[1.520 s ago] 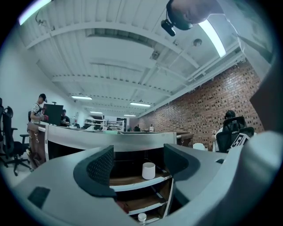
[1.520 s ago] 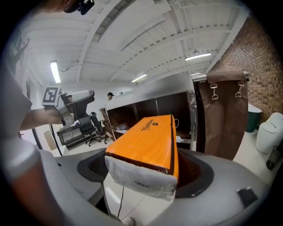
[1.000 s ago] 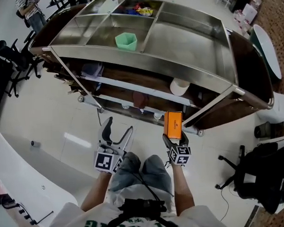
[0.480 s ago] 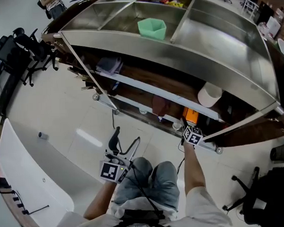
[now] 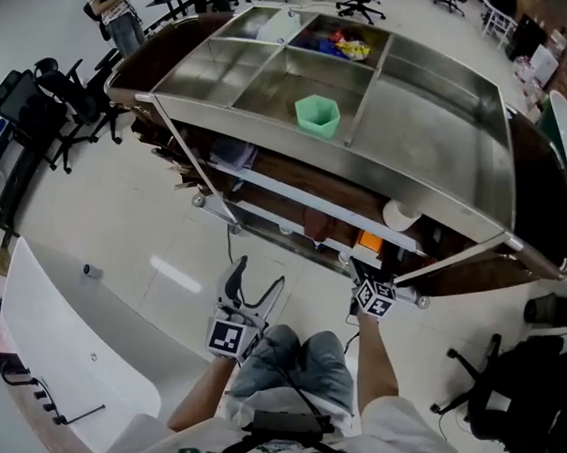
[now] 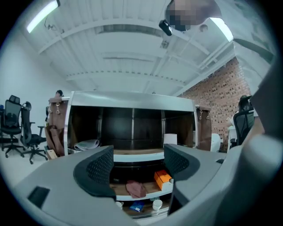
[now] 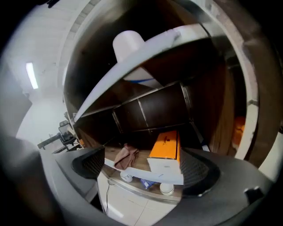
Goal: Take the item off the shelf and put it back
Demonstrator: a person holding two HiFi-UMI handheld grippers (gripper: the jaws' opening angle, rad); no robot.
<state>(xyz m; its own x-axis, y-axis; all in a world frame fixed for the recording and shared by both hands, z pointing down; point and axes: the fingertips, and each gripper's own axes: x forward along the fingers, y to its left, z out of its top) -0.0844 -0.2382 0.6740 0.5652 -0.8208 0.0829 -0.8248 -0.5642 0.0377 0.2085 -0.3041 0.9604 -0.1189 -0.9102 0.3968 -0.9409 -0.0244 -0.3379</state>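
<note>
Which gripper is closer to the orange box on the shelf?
Right. The right gripper is at the shelf, its jaws opening around the orange box; the left gripper hangs back over the floor, away from it.

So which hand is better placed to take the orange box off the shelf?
Right. The right gripper is at the box, which sits between its opening jaws; the left gripper hangs back near the knee, open and empty.

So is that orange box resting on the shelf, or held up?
On the shelf: the orange box lies flat on it beside a cloth; the right gripper jaws are opening around it.
</note>
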